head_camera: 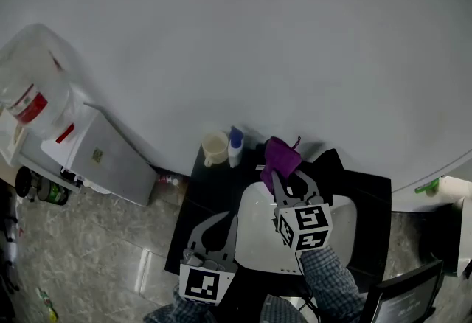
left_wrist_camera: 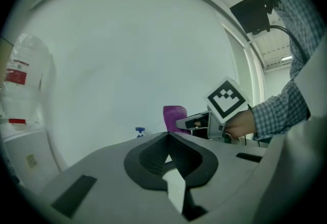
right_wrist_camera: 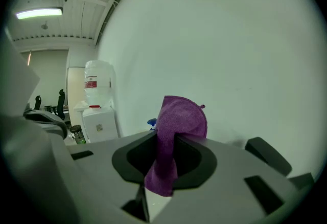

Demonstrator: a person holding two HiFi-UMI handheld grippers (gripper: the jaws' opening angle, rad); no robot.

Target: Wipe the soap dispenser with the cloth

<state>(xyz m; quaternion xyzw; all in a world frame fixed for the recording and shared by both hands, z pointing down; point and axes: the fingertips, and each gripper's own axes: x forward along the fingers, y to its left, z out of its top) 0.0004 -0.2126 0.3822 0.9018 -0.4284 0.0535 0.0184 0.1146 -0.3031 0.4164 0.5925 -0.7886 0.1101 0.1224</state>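
1. White wall stands behind a black counter [head_camera: 366, 200] with a white basin [head_camera: 256, 239] set into it. A water cooler [head_camera: 51, 119] stands well apart to the left.
2. The soap dispenser [head_camera: 235, 146], a white bottle with a blue pump, stands upright at the back of the counter, just beside a pale cup [head_camera: 214, 148].
3. The right gripper [head_camera: 276, 180] is clamped on the purple cloth [right_wrist_camera: 179, 115]. The cloth bunches above the jaws and a tail hangs below them. It sits near the dispenser, to its right, and is not yet touching it.
4. The left gripper [left_wrist_camera: 168, 139] has its jaws together with nothing between them, and is held low over the front of the counter.
5. Handling, judged:
   - Cloth: soft and limp. It will fold under pressure, so wipe with the bunched part close to the jaws.
   - Dispenser: light, smooth, likely slippery and easy to tip. Steady it with the left gripper around the bottle body, not the pump, which would press down.
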